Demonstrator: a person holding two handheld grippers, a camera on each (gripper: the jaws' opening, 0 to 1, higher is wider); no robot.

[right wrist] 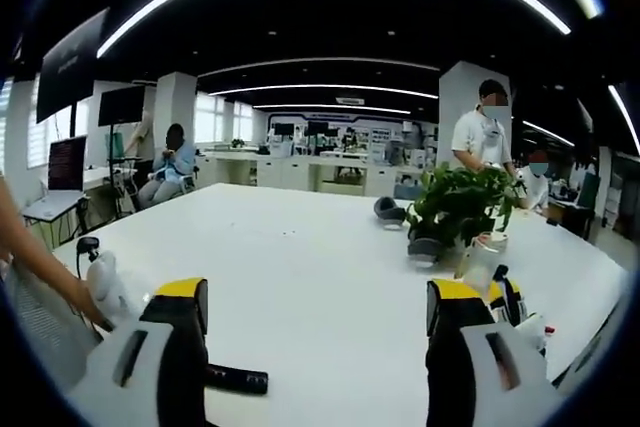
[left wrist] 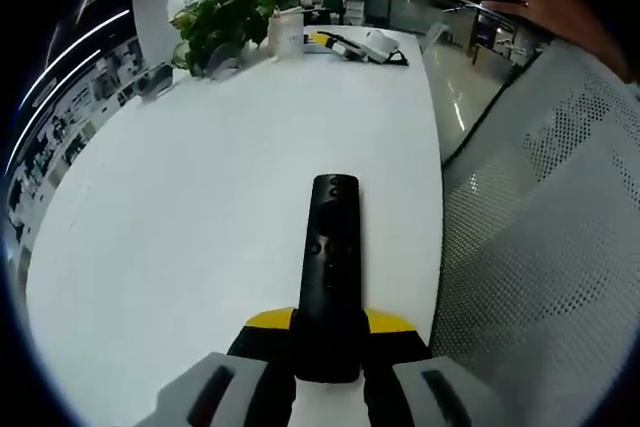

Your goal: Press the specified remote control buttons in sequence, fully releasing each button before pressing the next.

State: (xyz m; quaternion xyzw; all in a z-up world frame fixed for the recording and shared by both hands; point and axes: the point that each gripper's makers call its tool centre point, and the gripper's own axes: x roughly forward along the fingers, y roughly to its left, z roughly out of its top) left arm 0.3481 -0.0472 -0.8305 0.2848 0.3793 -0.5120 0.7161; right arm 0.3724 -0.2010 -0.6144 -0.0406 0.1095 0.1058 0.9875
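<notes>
A black remote control points away from me over the white table, its buttons facing up. My left gripper is shut on the remote's near end, yellow-tipped jaws on either side. In the right gripper view my right gripper stands open above the table, nothing between its wide-apart yellow-tipped jaws. A black bar, the remote's end, lies low between those jaws on the table, next to the left one.
A potted green plant and a white cup stand at the table's far end with a white device. A perforated white chair back is beside the table's right edge. People stand beyond.
</notes>
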